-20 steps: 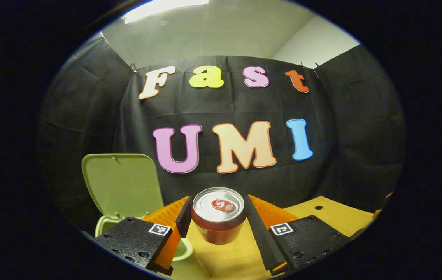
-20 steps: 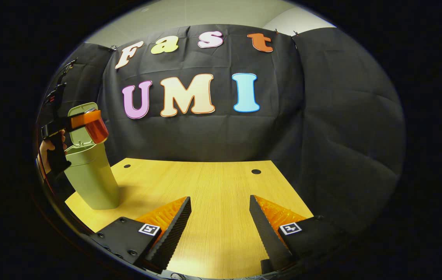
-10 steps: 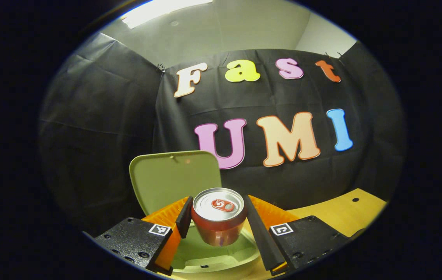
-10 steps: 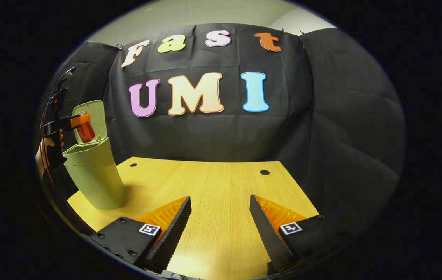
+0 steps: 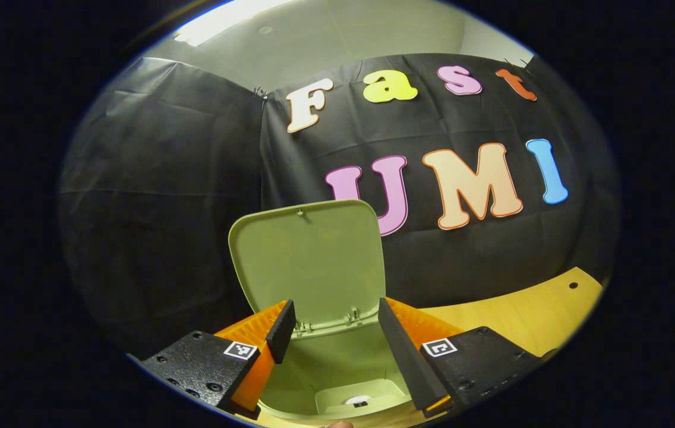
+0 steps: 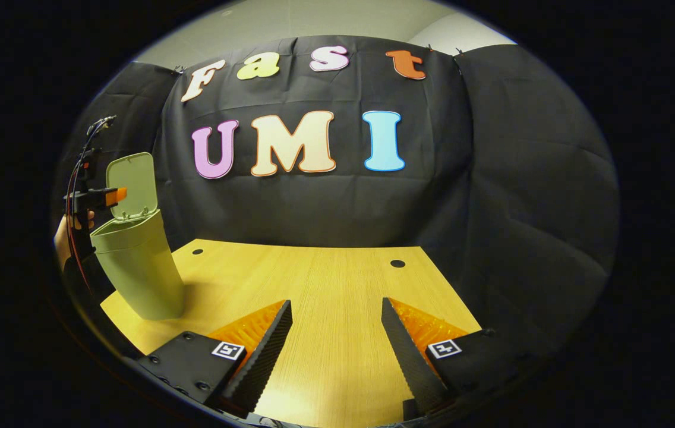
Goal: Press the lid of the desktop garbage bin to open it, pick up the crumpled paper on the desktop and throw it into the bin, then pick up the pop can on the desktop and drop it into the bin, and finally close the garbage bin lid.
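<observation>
The pale green bin (image 5: 337, 362) stands open right under my left gripper (image 5: 336, 315), its lid (image 5: 311, 261) upright behind the fingers. That gripper is open with nothing between its fingers. A small silvery round shape (image 5: 359, 401) lies deep inside the bin; I cannot tell what it is. In the right gripper view the bin (image 6: 135, 267) stands at the table's far left with its lid (image 6: 131, 184) raised, and the left gripper (image 6: 113, 194) hovers above its mouth, held by a hand (image 6: 67, 232). My right gripper (image 6: 336, 309) is open, low over the table.
The wooden table (image 6: 314, 285) has two small round holes (image 6: 397, 263) near its back edge. Black cloth walls close the booth behind and on both sides. The bin sits close to the table's left edge.
The left gripper carried the red can leftward over the bin's mouth, then opened; the can is gone from between its fingers. The right gripper has stayed nearly still.
</observation>
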Available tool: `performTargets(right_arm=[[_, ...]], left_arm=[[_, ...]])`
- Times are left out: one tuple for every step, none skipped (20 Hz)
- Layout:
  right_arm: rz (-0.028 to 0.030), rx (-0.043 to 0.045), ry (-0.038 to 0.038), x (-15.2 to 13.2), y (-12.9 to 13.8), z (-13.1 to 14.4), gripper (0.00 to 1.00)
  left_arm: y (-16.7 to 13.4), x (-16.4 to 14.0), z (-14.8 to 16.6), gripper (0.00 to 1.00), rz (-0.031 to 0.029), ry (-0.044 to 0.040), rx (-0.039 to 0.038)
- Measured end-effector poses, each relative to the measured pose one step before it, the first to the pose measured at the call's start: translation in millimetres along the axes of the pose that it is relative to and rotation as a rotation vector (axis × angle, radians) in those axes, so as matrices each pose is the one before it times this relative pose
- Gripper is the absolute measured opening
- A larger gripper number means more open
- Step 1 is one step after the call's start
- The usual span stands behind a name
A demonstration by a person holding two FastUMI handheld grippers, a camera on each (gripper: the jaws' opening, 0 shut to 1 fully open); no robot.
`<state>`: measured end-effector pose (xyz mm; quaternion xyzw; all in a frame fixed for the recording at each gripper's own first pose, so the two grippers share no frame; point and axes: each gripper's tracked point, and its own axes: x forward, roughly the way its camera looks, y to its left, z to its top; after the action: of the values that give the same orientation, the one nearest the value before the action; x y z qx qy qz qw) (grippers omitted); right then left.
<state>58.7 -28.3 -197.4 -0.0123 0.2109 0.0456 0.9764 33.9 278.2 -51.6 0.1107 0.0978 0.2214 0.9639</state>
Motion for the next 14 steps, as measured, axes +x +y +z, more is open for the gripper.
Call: performTargets(right_arm=[[-0.00532, 0.00084, -0.00484, -1.68, -0.97, 0.73, 0.96], [-0.00395, 0.00135, -0.00216, -1.57, -0.94, -1.44, 0.96], [-0.00383, 0.00214, -0.00006, -1.27, -0.70, -0.62, 0.96], [-0.00433, 0.00483, 0.00076, -0.71, -1.10, -2.04, 0.96], [-0.00450, 0.00667, 0.00104, -0.77, -0.55, -0.53, 0.96], [-0.00417, 0.00764, 0.00060, -0.18, -1.38, -1.62, 0.96], [-0.00580, 0.00589, 0.00054, -0.46, -0.68, -0.86, 0.96], [-0.00647, 0.00367, 0.00088, -0.85, -2.00, -1.60, 0.96], [-0.00743, 0.00315, 0.00099, -1.46, -1.72, -0.86, 0.96], [-0.00645, 0.00209, 0.00153, -0.41, -1.73, -1.25, 0.96], [-0.00735, 0.00138, 0.00010, -1.15, -0.75, -0.37, 0.96], [-0.00664, 0.00151, -0.00077, -0.71, -1.64, -0.28, 0.96], [-0.00492, 0.00204, 0.00062, -1.32, -0.94, -0.13, 0.96], [-0.00576, 0.00210, -0.00040, -1.23, -0.44, -1.53, 0.96]], left_arm=[[-0.50, 0.61, 12.83, 0.87, 0.00055, -0.01465, -0.00864], [0.94, 2.46, 12.97, 0.88, 0.00025, -0.01829, -0.01219], [0.35, 1.58, 13.35, 0.88, 0.00190, -0.01718, -0.01112], [1.55, 3.82, 16.74, 0.88, 0.00391, -0.02605, -0.01443], [0.23, 4.82, 14.05, 0.88, -0.00226, -0.01539, -0.00471], [2.20, 5.18, 11.31, 0.92, 0.00262, -0.01377, -0.00117], [4.41, 6.14, 12.30, 0.88, 0.00880, -0.01626, -0.00372], [5.10, 7.67, 10.27, 0.88, 0.01265, -0.01482, -0.00277], [6.81, 9.05, 8.44, 0.87, 0.01801, -0.00981, -0.00251], [6.19, 8.45, 4.64, 0.88, 0.01559, 0.00177, -0.00350], [5.27, 7.21, 4.11, 0.87, 0.00803, -0.00261, -0.00114], [6.45, 9.37, 3.70, 0.88, 0.01309, -0.00483, -0.00214], [5.36, 10.40, 1.30, 0.92, 0.00958, 0.00286, 0.00358], [5.94, 13.02, -3.96, 0.87, 0.00848, 0.02414, -0.00391]])
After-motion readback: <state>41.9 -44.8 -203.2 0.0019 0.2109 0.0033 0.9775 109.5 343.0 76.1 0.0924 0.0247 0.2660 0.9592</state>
